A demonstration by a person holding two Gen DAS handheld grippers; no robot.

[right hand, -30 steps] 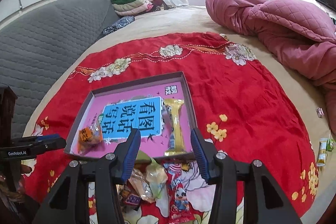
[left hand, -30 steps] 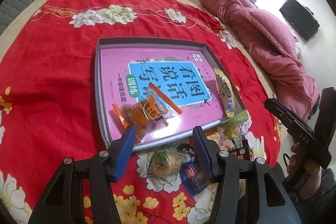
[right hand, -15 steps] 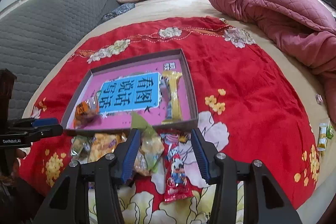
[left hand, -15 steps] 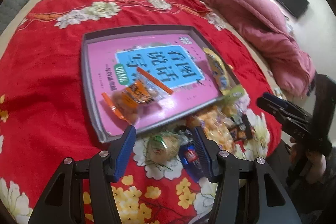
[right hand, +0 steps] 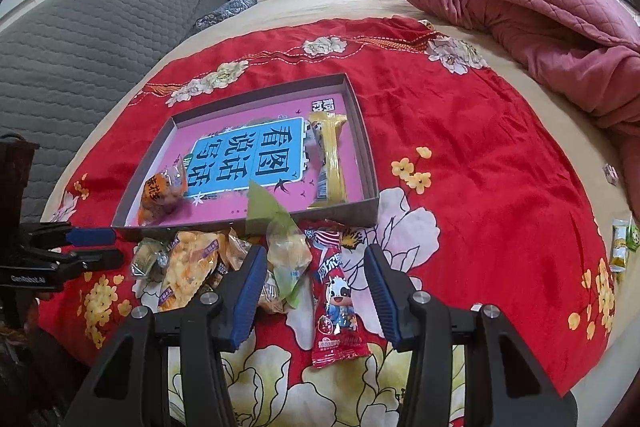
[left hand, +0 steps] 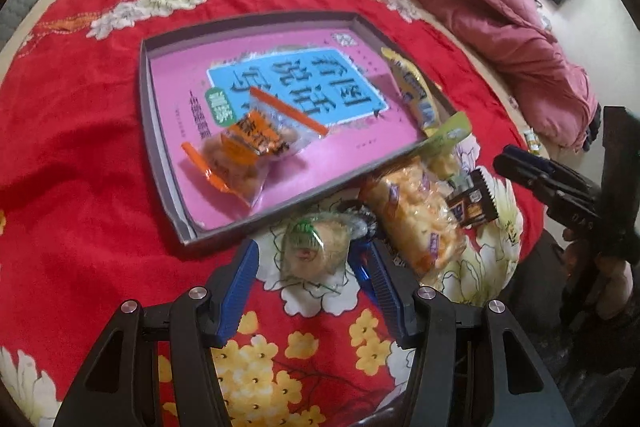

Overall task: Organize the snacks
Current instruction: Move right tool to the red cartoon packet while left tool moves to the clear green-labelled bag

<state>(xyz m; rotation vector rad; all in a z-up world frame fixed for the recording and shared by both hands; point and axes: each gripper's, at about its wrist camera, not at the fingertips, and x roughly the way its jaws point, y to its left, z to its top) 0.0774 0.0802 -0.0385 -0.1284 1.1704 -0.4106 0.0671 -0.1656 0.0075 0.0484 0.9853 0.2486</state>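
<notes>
A shallow grey tray (left hand: pixel 146 115) (right hand: pixel 368 155) with a pink book as its floor lies on the red flowered cloth. An orange snack packet (left hand: pixel 244 155) (right hand: pixel 160 195) and a long yellow packet (left hand: pixel 416 95) (right hand: pixel 330 159) lie in it. Loose snacks are piled at its near edge. My left gripper (left hand: pixel 310 259) is open, low over a round green-labelled pastry packet (left hand: pixel 312 251) that sits between its blue fingers without touching them. My right gripper (right hand: pixel 314 259) is open over a long red cartoon packet (right hand: pixel 334 291) and a clear green-topped packet (right hand: pixel 286 255).
Also in the pile are a yellow crisp bag (left hand: pixel 416 223) (right hand: pixel 188 267) and a dark chocolate packet (left hand: pixel 474 205). A pink quilt (right hand: pixel 540 7) is bunched at the right. A grey headboard (right hand: pixel 80 39) rises at the left. Small packets (right hand: pixel 620 247) lie near the bed's right edge.
Both grippers have sunk toward the snack pile at the tray's near edge. The pastry packet now lies between the left fingers and the red packet between the right ones. Jaw widths look the same.
</notes>
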